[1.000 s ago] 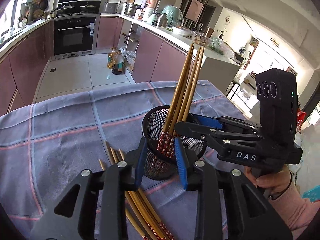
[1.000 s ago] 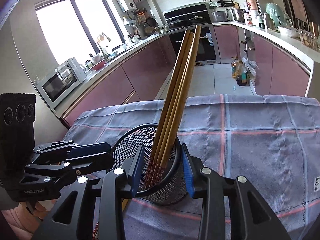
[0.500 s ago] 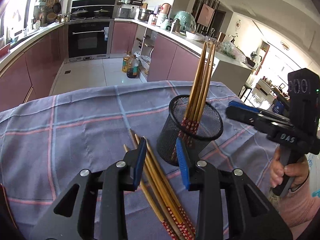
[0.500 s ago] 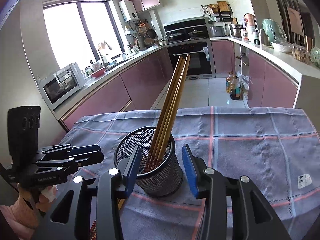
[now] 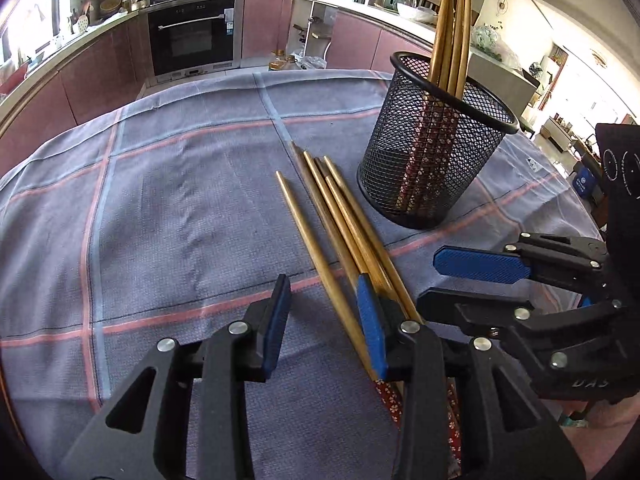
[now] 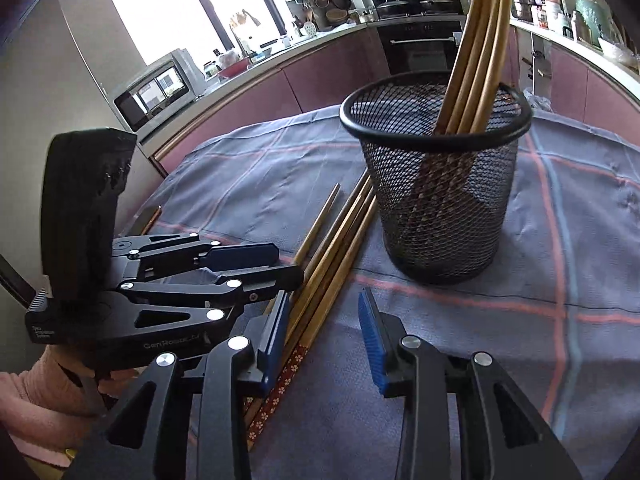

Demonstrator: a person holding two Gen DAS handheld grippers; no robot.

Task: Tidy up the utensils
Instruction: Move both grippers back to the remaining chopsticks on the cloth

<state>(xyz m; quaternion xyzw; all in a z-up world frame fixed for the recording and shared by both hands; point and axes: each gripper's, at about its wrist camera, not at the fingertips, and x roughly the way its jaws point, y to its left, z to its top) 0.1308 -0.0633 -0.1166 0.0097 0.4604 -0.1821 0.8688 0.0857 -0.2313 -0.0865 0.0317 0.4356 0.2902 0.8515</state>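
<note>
A black mesh cup (image 5: 432,168) (image 6: 440,200) stands on the checked cloth with several wooden chopsticks (image 5: 450,40) (image 6: 476,60) upright in it. Several loose chopsticks (image 5: 340,208) (image 6: 340,236) lie on the cloth beside it. My left gripper (image 5: 324,320) (image 6: 290,263) hangs low over them, open; the leftmost chopstick runs between its pads untouched. My right gripper (image 6: 324,336) (image 5: 452,280) sits just to the right, and its jaws are closing. The patterned chopstick ends lie just inside its left pad, and nothing is gripped.
The blue-grey cloth (image 5: 180,200) covers the table and falls off at its far edge. Behind are pink kitchen cabinets, an oven (image 5: 192,40) and a microwave (image 6: 152,92). A hand in a pink sleeve (image 6: 40,400) holds the left gripper.
The right gripper has let go of the chopsticks now standing in the cup. Both grippers have drawn back from the cup and dropped toward the loose chopsticks on the cloth.
</note>
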